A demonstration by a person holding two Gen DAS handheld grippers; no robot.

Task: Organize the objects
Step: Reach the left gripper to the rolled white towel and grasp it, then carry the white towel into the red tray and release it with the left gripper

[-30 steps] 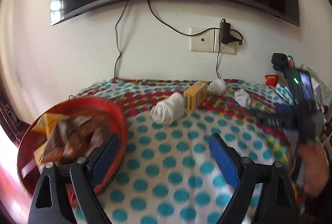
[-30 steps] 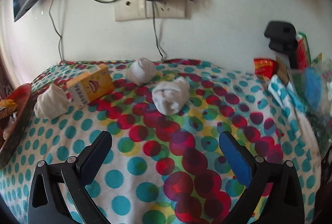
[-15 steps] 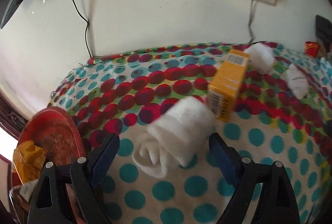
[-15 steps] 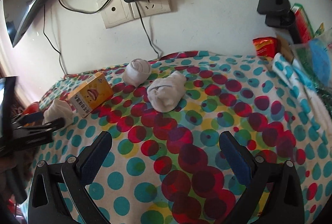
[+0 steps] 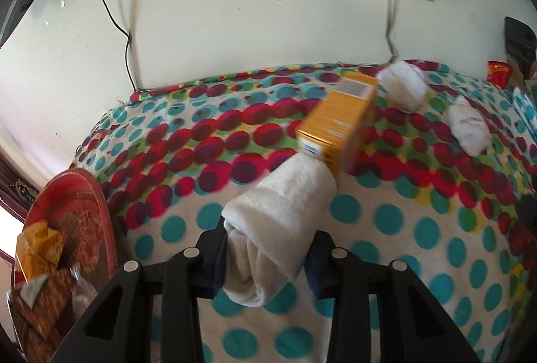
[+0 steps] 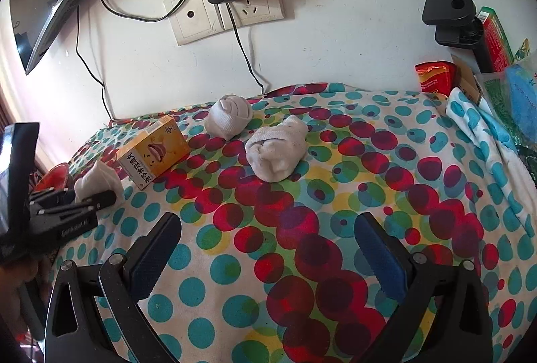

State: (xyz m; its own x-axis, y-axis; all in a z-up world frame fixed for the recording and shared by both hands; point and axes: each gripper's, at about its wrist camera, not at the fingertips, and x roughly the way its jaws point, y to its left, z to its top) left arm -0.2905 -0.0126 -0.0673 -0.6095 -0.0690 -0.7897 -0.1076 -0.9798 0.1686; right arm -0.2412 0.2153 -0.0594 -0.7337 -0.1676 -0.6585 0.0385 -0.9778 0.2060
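While the left gripper (image 5: pixel 266 257) closes its jaws on the near end of a rolled white sock (image 5: pixel 278 222), the roll lies on the spotted cloth (image 5: pixel 402 228) with its long axis running away from the fingers, up and to the right, its far end touching the orange box (image 5: pixel 339 124). That box lies flat, angled the same way. Behind it sits a balled sock (image 5: pixel 404 87), and a folded sock (image 5: pixel 468 126) lies to the right, apart from the others. A red tray (image 5: pixel 100 208) of snack packets rests at the left edge. The right gripper (image 6: pixel 268 257) hovers over the cloth, jaws wide and holding nothing, well short of the folded sock.
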